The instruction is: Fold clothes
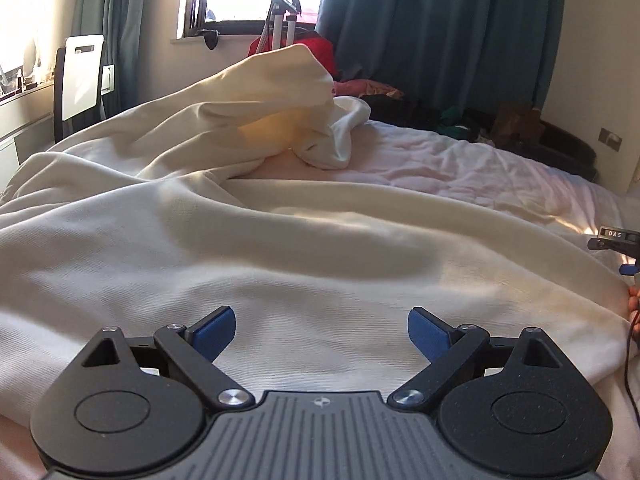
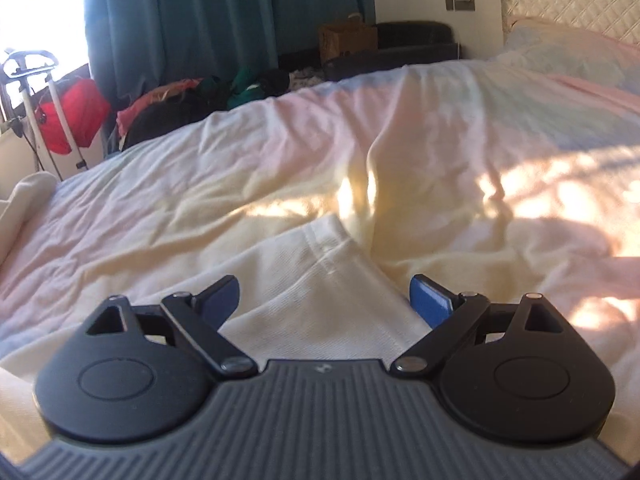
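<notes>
A large cream garment (image 1: 280, 248) lies rumpled across the bed, with one part bunched up high (image 1: 276, 92) toward the window. My left gripper (image 1: 322, 332) hovers just over the cloth, jaws wide open, and nothing sits between its blue pads (image 1: 216, 330). In the right wrist view a hemmed corner of the same cream garment (image 2: 320, 280) points away from me. My right gripper (image 2: 326, 298) is open above that corner and its pads (image 2: 430, 300) stand clear of the cloth. Part of the right gripper (image 1: 614, 238) shows at the right edge of the left wrist view.
The bed carries a pale pink quilt (image 2: 460, 128) with a pillow (image 2: 568, 56) at the padded headboard. Along its far side lie a heap of dark and coloured clothes (image 2: 192, 100), a red bag (image 2: 72, 116) and blue-green curtains (image 1: 440, 20). A white chair (image 1: 80, 76) stands at the left.
</notes>
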`<state>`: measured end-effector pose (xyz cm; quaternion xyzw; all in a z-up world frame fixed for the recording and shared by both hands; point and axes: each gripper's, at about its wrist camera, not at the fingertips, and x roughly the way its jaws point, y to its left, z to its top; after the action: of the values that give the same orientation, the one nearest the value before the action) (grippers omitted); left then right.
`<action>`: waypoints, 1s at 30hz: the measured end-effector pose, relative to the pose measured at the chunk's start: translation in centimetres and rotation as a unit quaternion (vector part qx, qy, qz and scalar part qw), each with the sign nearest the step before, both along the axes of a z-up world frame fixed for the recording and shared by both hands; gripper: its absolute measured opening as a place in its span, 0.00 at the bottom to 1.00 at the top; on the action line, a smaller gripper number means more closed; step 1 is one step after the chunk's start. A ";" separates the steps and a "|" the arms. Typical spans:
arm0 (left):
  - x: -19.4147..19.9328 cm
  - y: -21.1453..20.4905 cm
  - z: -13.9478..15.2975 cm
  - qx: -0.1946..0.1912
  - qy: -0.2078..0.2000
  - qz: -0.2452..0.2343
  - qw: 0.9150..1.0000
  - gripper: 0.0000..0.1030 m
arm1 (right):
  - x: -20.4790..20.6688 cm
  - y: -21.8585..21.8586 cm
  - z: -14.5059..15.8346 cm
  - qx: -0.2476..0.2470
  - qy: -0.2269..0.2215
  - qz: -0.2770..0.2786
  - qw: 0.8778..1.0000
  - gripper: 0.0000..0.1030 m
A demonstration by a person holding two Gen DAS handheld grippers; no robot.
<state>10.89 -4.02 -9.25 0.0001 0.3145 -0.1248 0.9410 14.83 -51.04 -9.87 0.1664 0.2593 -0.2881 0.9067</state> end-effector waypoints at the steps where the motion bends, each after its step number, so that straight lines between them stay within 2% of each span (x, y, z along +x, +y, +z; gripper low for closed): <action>1: 0.1 -0.1 -0.2 0.008 -0.005 0.001 1.000 0.92 | 0.4 0.0 -0.3 -0.003 0.005 0.004 1.000 0.91; 2: 0.1 -0.2 -0.4 0.016 -0.012 0.000 1.000 0.92 | 0.6 0.0 -0.5 -0.004 0.008 0.003 1.000 0.78; 3: 0.2 -0.2 -0.6 0.025 -0.018 0.000 1.000 0.92 | 0.7 0.0 -0.7 -0.005 0.011 0.003 1.000 0.58; 4: 0.3 -0.3 -0.7 0.029 -0.020 -0.002 0.999 0.92 | 0.7 0.0 -0.6 -0.001 0.008 0.004 1.000 0.50; 5: 0.4 -0.3 -0.8 0.030 -0.019 -0.004 0.999 0.92 | 0.7 -0.1 -0.5 0.002 0.006 0.005 1.000 0.31; 6: 0.5 -0.3 -0.9 0.028 -0.017 -0.005 0.999 0.92 | 0.7 -0.1 -0.4 0.005 0.004 0.006 1.000 0.19; 9: 0.4 0.0 -0.8 0.013 -0.010 -0.007 1.000 0.92 | 0.5 0.3 0.6 -0.007 -0.008 -0.010 1.000 0.12; 12: 0.0 0.1 -0.3 0.012 -0.018 -0.006 1.000 0.92 | -0.5 -0.4 2.1 -0.015 -0.039 -0.055 0.998 0.12; 16: -0.4 0.2 0.3 0.010 -0.028 -0.004 1.000 0.92 | -0.9 -1.0 1.1 -0.008 -0.032 -0.062 0.998 0.13; 19: -0.7 0.3 0.9 0.014 -0.041 -0.002 0.999 0.92 | -1.1 -0.7 0.6 -0.024 -0.035 -0.046 0.998 0.17; 22: -1.0 0.7 1.6 0.012 -0.051 0.003 0.999 0.92 | -1.3 -0.3 1.4 -0.031 -0.030 -0.051 0.998 0.33; 23: -1.1 0.9 1.8 0.008 -0.052 0.005 0.999 0.92 | -1.4 -0.1 1.8 -0.034 -0.028 -0.054 0.998 0.46; 24: -1.2 1.0 2.1 0.005 -0.053 0.007 0.999 0.92 | -1.6 0.4 2.3 -0.044 -0.030 -0.053 0.997 0.64; 26: -1.4 1.3 2.6 0.001 -0.058 0.011 0.998 0.92 | -2.1 2.0 3.4 -0.078 -0.047 -0.036 0.995 0.84; 30: -1.9 1.7 3.7 0.006 -0.069 0.011 0.998 0.92 | -2.4 5.9 5.6 -0.129 -0.066 0.020 0.989 0.82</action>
<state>8.94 -2.30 -5.59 0.0107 0.2498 -0.1119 0.9618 12.45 -45.09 -4.23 0.0617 0.1632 -0.2894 0.9412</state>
